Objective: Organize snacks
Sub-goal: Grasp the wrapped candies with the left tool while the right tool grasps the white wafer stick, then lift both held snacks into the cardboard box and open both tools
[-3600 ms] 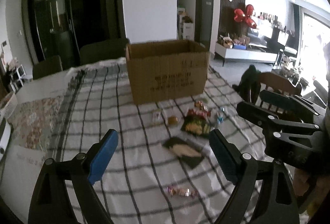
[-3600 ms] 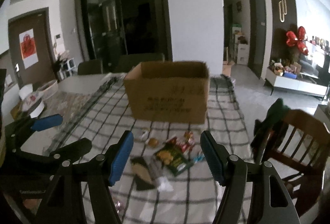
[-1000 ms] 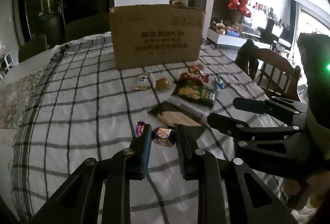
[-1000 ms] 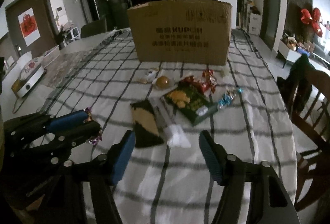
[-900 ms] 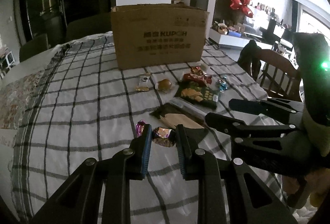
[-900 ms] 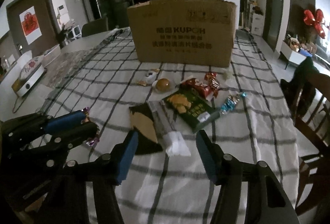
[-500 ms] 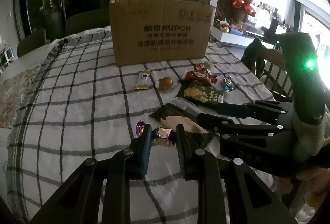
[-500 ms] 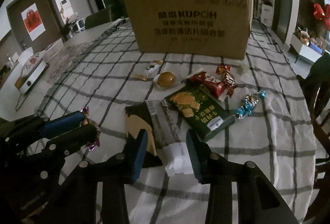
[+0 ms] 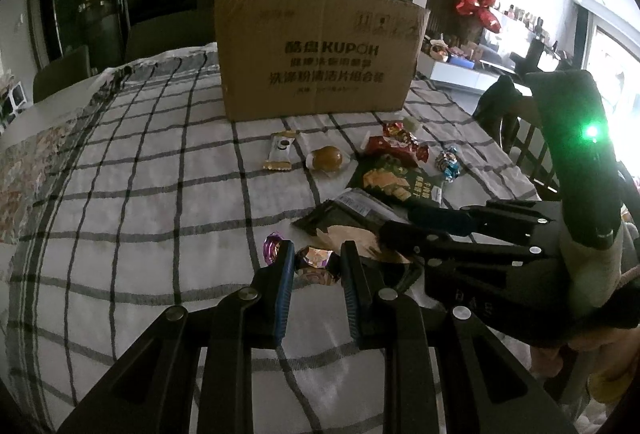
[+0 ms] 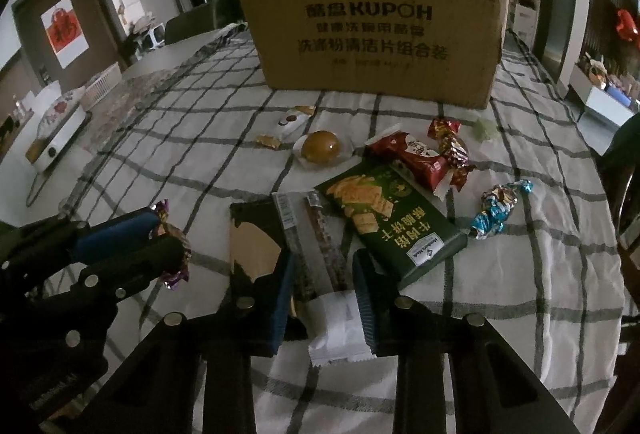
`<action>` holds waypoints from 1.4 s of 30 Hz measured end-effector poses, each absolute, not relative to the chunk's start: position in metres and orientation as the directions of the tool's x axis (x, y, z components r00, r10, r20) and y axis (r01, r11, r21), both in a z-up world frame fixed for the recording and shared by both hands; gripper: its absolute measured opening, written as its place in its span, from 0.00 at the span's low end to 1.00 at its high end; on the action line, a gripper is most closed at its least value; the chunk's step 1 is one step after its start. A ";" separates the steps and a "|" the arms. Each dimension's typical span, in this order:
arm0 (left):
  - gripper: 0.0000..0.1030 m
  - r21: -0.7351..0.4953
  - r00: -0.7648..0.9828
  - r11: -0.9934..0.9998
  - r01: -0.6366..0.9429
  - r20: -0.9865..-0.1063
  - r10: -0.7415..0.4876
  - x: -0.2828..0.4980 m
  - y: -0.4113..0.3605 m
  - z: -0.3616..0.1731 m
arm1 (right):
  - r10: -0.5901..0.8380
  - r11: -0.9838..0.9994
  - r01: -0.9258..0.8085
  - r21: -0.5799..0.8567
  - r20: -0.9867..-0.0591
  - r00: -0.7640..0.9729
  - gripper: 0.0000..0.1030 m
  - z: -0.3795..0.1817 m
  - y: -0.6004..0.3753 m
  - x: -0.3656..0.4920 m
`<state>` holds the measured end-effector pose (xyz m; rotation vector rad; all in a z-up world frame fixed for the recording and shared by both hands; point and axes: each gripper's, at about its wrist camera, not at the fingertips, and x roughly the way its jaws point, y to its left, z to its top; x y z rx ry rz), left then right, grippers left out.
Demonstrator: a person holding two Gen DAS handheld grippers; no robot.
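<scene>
Left gripper point(image 9: 316, 264) clamped on a purple-and-gold foil candy point(image 9: 314, 261), lower centre of frame above the checked tablecloth point(image 9: 140, 194). Right gripper point(image 10: 324, 274), lower centre, fingers apart, straddling a clear-wrapped snack stick point(image 10: 320, 246) without pinching it. Green biscuit pack point(image 10: 384, 218) just right; KUPOH cardboard box point(image 10: 372, 22) upper centre; red snack packet point(image 10: 416, 158) and blue foil candy point(image 10: 496, 210) centre right.

The right hand-held gripper point(image 10: 324, 274) straddles the clear-wrapped snack stick point(image 10: 320, 246), whose middle its blue pads hide, so contact cannot be told. Beside that stick, the dark packet point(image 10: 252, 234) is partly covered. Behind both, the cardboard box point(image 10: 372, 34) hides its contents, and its small print is unreadable.
</scene>
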<state>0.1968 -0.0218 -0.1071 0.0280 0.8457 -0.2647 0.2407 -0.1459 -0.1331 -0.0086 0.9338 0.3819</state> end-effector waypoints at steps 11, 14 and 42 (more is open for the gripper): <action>0.23 -0.088 0.647 0.969 0.230 -0.730 -0.220 0.194 -0.018 -0.092 | 0.312 0.940 -0.303 0.158 -0.759 0.572 0.21 -0.119 -0.150 0.230; 0.23 -0.089 0.657 0.970 0.227 -0.721 -0.220 0.191 -0.018 -0.084 | 0.314 0.942 -0.291 0.166 -0.741 0.593 0.20 -0.109 -0.154 0.225; 0.23 -0.036 0.819 0.963 0.268 -0.518 -0.248 0.234 -0.025 0.015 | 0.293 0.956 -0.238 0.172 -0.486 0.823 0.19 0.004 -0.177 0.234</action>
